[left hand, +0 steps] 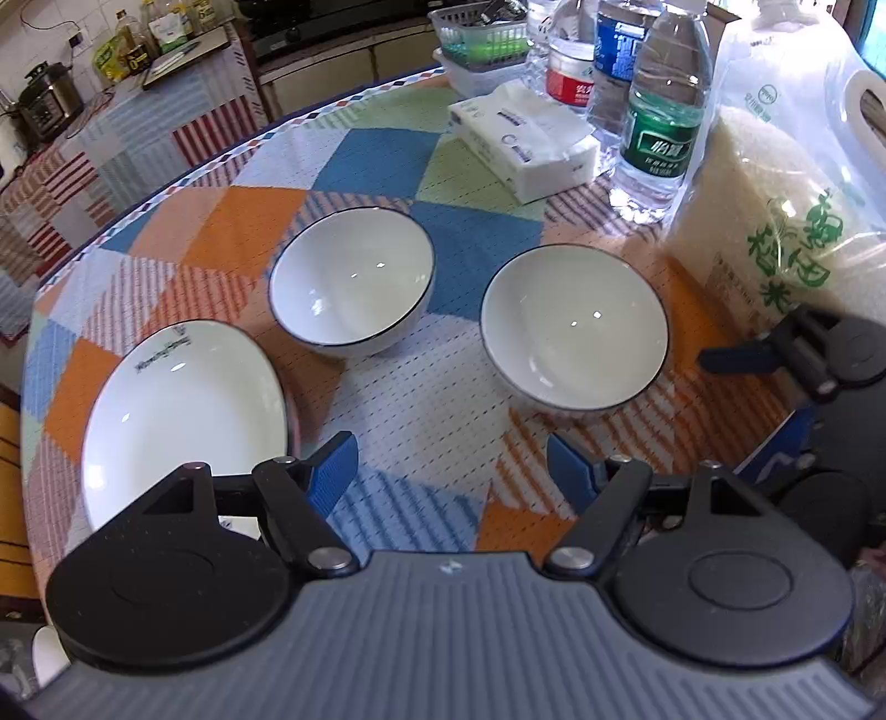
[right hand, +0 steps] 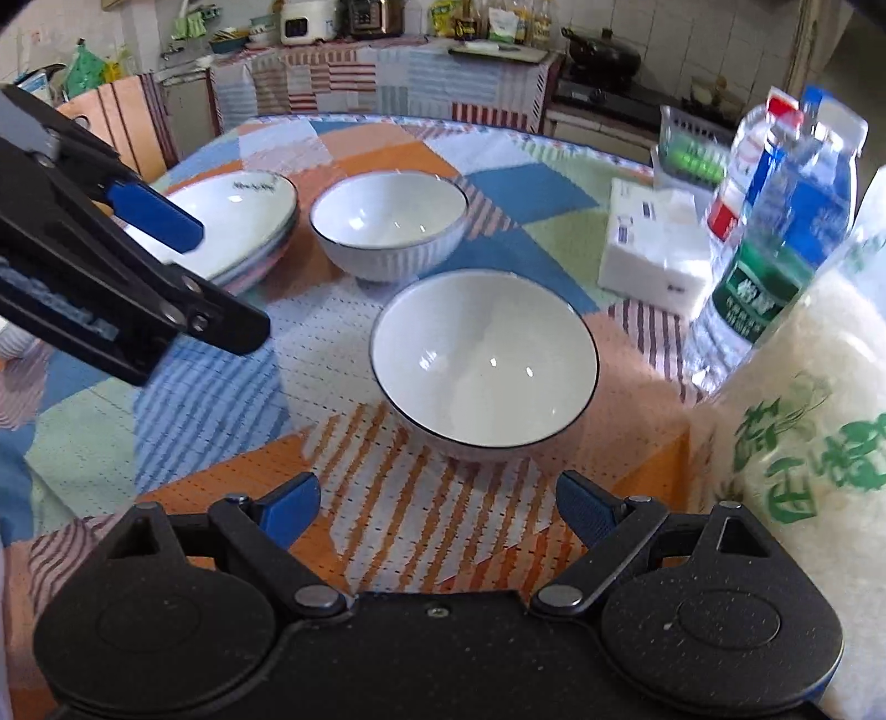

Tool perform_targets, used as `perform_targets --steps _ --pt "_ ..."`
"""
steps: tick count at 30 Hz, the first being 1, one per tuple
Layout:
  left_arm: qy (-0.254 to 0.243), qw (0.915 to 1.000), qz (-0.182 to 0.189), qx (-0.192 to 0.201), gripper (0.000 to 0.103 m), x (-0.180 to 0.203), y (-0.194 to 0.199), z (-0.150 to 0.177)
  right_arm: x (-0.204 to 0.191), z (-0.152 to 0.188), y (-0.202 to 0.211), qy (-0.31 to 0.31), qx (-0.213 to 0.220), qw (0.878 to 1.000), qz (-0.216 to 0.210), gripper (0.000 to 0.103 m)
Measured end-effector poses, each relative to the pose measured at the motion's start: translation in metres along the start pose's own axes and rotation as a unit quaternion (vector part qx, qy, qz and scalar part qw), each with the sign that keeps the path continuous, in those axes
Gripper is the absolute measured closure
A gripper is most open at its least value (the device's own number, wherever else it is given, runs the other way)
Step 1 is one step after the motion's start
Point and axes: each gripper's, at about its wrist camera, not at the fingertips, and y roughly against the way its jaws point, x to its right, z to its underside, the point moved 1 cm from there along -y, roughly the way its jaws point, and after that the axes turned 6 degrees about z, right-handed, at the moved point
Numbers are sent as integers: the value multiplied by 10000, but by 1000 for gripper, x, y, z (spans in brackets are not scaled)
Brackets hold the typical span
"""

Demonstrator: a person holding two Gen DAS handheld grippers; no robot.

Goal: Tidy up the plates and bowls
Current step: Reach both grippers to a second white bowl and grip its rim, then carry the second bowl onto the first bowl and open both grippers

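The left gripper [left hand: 451,471] and right gripper [right hand: 437,507] both hang with fingers spread, holding nothing. Two bowls [left hand: 353,281] [left hand: 574,327] sit apart on the table [left hand: 421,399]. The left gripper hides part of the plates [left hand: 185,410].

The left gripper's black frame is covering the near edge of the plate [left hand: 183,410], and in the right wrist view it is hiding the plate stack's left side, so how many plates are sitting there is unclear. On the right, the rice bag [right hand: 797,443] is running off the edge, its green lettering blurring. The jars on the far counter [right hand: 487,22] are staying too small to read.
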Motion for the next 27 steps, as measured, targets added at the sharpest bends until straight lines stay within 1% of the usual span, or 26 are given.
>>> perform_targets --steps 2,5,10,14,15,17,18,19,20,21,22,25,27 --pt "88 9999 92 36 28 -3 -8 -2 0 2 -12 -36 -83 10000 -1 9" --pt "299 9991 297 74 28 -10 -20 -7 5 1 -23 -261 -70 9996 -33 9" --pt "836 9937 742 71 28 -25 -44 -12 11 -4 -38 -563 2 9983 -139 9" --pt "1139 9896 851 201 31 -31 -60 -14 10 -9 -47 -569 157 9982 -126 9" --pt "1188 9891 842 201 33 -32 -65 -15 10 -9 -48 -573 199 9981 -98 9" --pt "1272 9882 830 193 45 -34 -73 -15 10 -12 -52 -562 331 9979 -2 9" --pt "1236 9885 864 152 63 -33 -78 -14 9 -13 -53 -549 390 9977 54 9" --pt "1151 9887 951 137 72 -30 -81 -14 9 -14 -55 -530 426 9976 88 9" --pt "1096 9890 980 169 77 -28 -81 -12 9 -13 -55 -474 491 9976 76 8" --pt "1044 9893 1000 192 85 -26 -80 -12 7 -12 -54 -379 588 9975 103 8" --pt "960 9899 1025 173 90 -23 -80 -11 5 -11 -54 -262 679 9972 155 8" --pt "834 9925 882 137 90 -18 -79 -10 -4 -9 -52 30 836 9960 323 8" --pt "813 9929 852 140 91 -17 -78 -9 -4 -9 -53 -15 862 9957 327 7"
